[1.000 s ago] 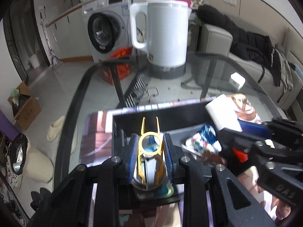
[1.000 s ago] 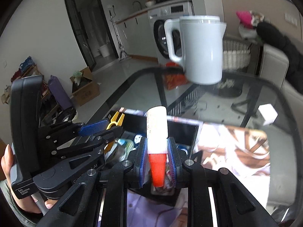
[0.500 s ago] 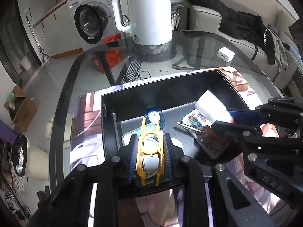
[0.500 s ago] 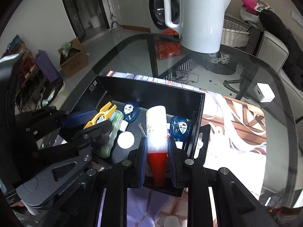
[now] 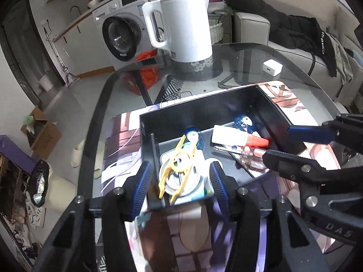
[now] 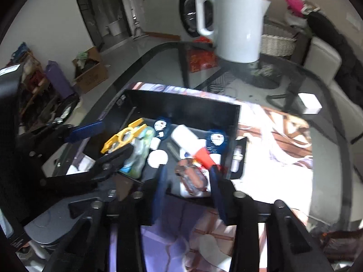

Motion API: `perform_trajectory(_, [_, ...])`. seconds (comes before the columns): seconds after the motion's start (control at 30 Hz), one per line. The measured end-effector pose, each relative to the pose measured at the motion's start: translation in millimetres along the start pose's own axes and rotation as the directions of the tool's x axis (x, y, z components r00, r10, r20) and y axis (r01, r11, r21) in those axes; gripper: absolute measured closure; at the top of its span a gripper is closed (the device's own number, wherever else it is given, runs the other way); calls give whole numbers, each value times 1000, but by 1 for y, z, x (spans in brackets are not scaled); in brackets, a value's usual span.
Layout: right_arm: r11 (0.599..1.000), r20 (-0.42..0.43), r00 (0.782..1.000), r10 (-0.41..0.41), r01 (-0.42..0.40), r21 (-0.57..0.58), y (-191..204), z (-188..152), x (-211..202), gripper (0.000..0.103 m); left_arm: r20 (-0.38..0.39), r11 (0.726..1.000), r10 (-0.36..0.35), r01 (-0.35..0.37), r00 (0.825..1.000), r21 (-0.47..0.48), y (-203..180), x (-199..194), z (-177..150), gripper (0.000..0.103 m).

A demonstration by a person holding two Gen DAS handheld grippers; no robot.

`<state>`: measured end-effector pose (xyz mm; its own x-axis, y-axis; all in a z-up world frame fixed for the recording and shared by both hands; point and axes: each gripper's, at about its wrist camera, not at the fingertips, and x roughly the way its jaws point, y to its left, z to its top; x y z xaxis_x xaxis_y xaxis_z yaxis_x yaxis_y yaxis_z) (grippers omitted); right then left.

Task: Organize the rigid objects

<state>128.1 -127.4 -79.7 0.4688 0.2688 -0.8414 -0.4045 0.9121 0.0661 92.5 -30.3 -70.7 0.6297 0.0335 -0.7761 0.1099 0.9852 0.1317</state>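
A black box [image 5: 204,104] [image 6: 181,108] stands on a printed mat. Just above its near end my left gripper [image 5: 180,185] [image 6: 102,142] is opening. A yellow clip [image 5: 179,165] [image 6: 123,136] on a pale packet lies in the box between its blue pads, which stand clear of it. My right gripper [image 6: 187,188] [image 5: 292,145] is opening too. The white bottle with a red cap [image 6: 188,138] [image 5: 229,136] lies flat in the box beyond its fingers, untouched. Below it lies a carded brown-handled tool [image 6: 192,179].
Two blue tape dispensers [image 6: 162,125] [image 6: 216,139] and a white disc [image 6: 157,157] also lie in the box. A white kettle [image 5: 186,29] and a white charger cube [image 5: 272,66] stand further back on the glass table. Its rounded edge [image 5: 102,104] runs to the left.
Both grippers came down over the box and opened. The yellow clip packet and the red-capped bottle, held before, now lie inside the box.
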Motion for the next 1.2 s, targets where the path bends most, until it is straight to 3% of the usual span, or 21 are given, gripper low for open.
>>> perform_trajectory(0.07, [1000, 32, 999, 13, -13, 3, 0, -6, -10, 52, 26, 999, 39, -39, 999, 3, 1, -11, -5, 48])
perform_trajectory(0.13, [1000, 72, 997, -2, 1, 14, -1, -11, -20, 29, 52, 999, 37, -37, 998, -3, 3, -17, -8, 47])
perform_trajectory(0.2, [999, 121, 993, -5, 0, 43, -2, -19, -29, 19, 71, 999, 30, -28, 997, -27, 8, -24, -13, 46])
perform_trajectory(0.27, [998, 137, 990, 22, -29, 53, -2, -26, -35, 18, 97, 998, 30, -25, 995, -52, 11, -31, -17, 43])
perform_trajectory(0.33, [998, 176, 984, 19, -29, 52, 0, -33, -44, 17, 145, 999, 23, -17, 989, -49, 11, -38, -21, 30])
perform_trajectory(0.4, [1000, 233, 973, -7, 1, 24, 5, -38, -53, 17, 230, 999, 44, -36, 972, -41, 9, -50, -25, 27])
perform_trajectory(0.47, [999, 303, 952, -38, 38, 8, 8, -43, -62, 16, 305, 999, 50, -44, 951, -28, 10, -60, -27, 27])
perform_trajectory(0.7, [992, 519, 845, -128, 106, 72, 5, -57, -96, 9, 470, 997, 74, -51, 879, -62, 20, -85, -28, 26])
perform_trajectory(0.77, [990, 568, 811, -139, 109, 86, 6, -59, -104, 7, 512, 997, 80, -57, 855, -60, 21, -91, -30, 17])
perform_trajectory(0.8, [991, 587, 798, -136, 109, 82, 7, -58, -107, 7, 525, 996, 85, -60, 847, -65, 22, -95, -32, 3])
perform_trajectory(0.87, [990, 625, 768, -139, 119, 74, 10, -60, -115, 5, 562, 994, 102, -67, 821, -82, 25, -103, -35, 0])
perform_trajectory(0.97, [990, 666, 734, -135, 133, 54, 15, -64, -123, 3, 597, 997, 74, -43, 798, -67, 28, -111, -39, 0])
perform_trajectory(1.03, [989, 666, 734, -135, 137, 49, 16, -67, -125, 2, 616, 996, 78, -38, 784, -77, 31, -113, -41, 0])
perform_trajectory(1.1, [989, 659, 739, -140, 139, 53, 16, -68, -122, 2, 617, 997, 63, -25, 784, -70, 32, -114, -43, 0])
perform_trajectory(1.2, [988, 645, 751, -143, 142, 54, 16, -69, -117, 2, 631, 996, 76, -35, 772, -76, 35, -116, -45, 0])
